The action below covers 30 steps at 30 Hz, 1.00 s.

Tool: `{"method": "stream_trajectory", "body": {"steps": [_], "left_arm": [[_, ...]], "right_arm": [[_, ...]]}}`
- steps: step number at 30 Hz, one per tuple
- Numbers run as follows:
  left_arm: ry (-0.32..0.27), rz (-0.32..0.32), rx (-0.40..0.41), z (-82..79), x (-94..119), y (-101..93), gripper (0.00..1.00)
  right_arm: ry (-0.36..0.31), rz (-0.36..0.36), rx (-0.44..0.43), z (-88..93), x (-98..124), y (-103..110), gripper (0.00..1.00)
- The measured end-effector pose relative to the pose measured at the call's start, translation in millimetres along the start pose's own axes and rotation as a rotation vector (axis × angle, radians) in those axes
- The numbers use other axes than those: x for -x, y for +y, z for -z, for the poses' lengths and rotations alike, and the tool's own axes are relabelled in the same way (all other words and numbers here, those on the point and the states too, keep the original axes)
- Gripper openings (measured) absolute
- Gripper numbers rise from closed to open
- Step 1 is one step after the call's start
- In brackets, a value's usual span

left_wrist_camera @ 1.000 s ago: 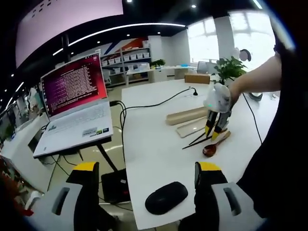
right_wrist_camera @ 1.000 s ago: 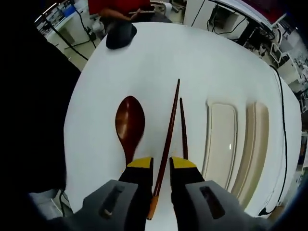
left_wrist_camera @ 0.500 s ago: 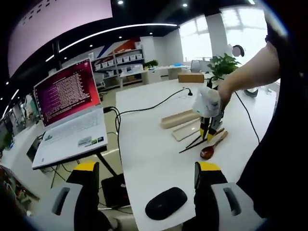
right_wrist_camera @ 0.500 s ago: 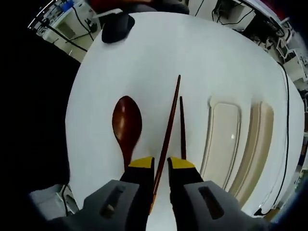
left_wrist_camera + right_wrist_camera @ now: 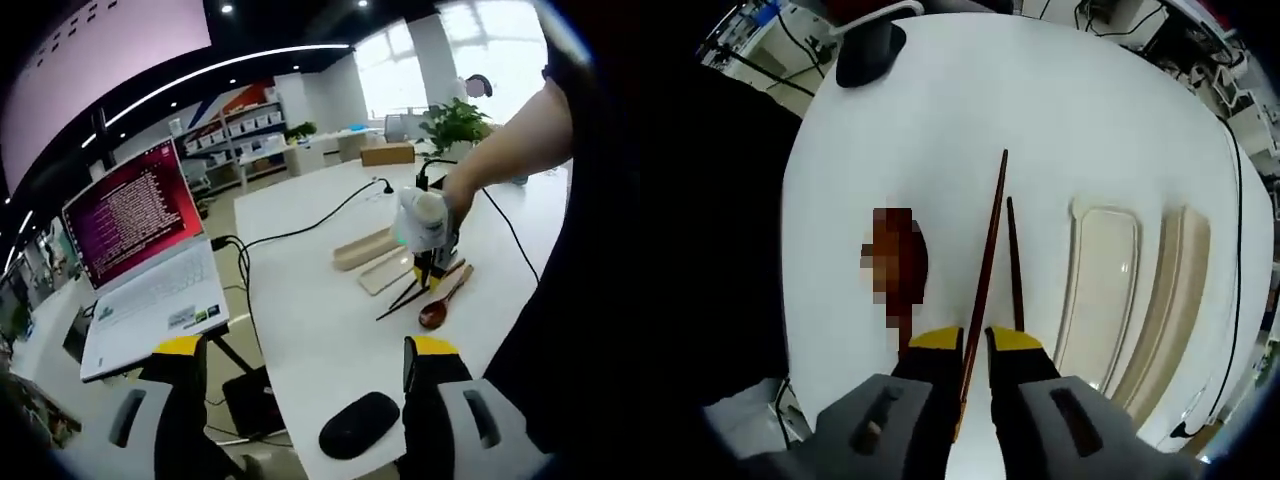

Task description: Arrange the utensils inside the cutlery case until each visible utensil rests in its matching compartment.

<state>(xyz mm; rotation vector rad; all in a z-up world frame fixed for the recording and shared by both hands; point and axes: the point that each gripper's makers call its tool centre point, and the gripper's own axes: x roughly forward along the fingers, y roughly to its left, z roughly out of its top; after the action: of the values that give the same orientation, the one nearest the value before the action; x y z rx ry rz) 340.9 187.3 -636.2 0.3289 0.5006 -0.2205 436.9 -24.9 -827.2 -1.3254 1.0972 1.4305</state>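
Note:
On the white table lie a dark wooden spoon and two dark chopsticks. The longer chopstick runs between my right gripper's yellow-tipped jaws, which are drawn in close on its handle end. The shorter chopstick lies just right of it. The beige cutlery case tray sits further right, with its lid beyond. In the left gripper view, a hand holds the right gripper over the chopsticks and spoon. My left gripper is wide open, holding nothing.
A black mouse lies near the table's edge by my left gripper, also seen as the mouse at the far end. An open laptop stands on a side stand. A black cable crosses the table behind the case.
My right gripper's jaws have narrowed around the longer chopstick. The left gripper view has shifted slightly; the right gripper and hand look a little farther along the table.

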Motion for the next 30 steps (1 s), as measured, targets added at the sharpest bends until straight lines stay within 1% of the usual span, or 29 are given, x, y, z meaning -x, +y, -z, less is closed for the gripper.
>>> {"method": "stream_trajectory", "body": {"steps": [2,3,7,10,13,15,18,19,20,23,24,26,30], "left_arm": [[-0.011,0.002,-0.01,-4.9,-0.3,-0.3,0.83],[-0.011,0.004,-0.012,-5.2,-0.5,-0.8,0.83],[0.003,0.034,-0.049,-5.6,-4.9,-7.0,0.82],[-0.016,0.047,-0.058,-12.2,-7.0,-8.7,0.82],[-0.034,0.062,-0.057,-17.0,-11.2,-12.3,0.82],[-0.03,0.085,-0.074,-17.1,-16.6,-18.8,0.82],[-0.029,0.098,-0.083,-19.2,-21.6,-23.0,0.82],[-0.039,0.112,-0.085,-22.7,-24.3,-26.2,0.82],[-0.043,0.117,-0.086,-24.5,-25.7,-27.7,0.82],[-0.048,0.127,-0.093,-28.1,-30.1,-31.0,0.82],[-0.052,0.131,-0.094,-30.0,-31.3,-32.5,0.82],[-0.062,0.141,-0.092,-33.8,-30.5,-38.6,0.82],[-0.055,0.147,-0.101,-29.5,-28.0,-43.6,0.82]], "right_arm": [[0.003,0.007,-0.027,0.4,0.6,-0.1,0.05],[0.003,0.009,-0.026,0.5,0.7,-0.2,0.05],[-0.01,0.012,-0.058,1.8,0.2,-2.5,0.03],[-0.028,0.008,-0.084,2.6,0.0,-3.7,0.03],[-0.029,0.012,-0.078,2.4,-0.1,-3.1,0.02],[-0.035,0.012,-0.099,2.9,-0.4,-4.3,0.02],[-0.046,0.017,-0.127,3.1,-0.4,-4.9,0.01],[-0.049,0.018,-0.138,3.2,-0.3,-5.2,0.01],[-0.056,0.018,-0.171,3.5,-0.3,-5.4,0.01],[-0.042,0.022,-0.146,2.5,-0.4,-3.7,0.01],[-0.031,0.028,-0.126,1.9,-0.2,-2.6,0.01],[-0.024,0.035,-0.114,1.3,-0.3,-1.4,0.01],[-0.025,0.053,-0.089,1.8,-0.5,-2.4,0.0]]}}
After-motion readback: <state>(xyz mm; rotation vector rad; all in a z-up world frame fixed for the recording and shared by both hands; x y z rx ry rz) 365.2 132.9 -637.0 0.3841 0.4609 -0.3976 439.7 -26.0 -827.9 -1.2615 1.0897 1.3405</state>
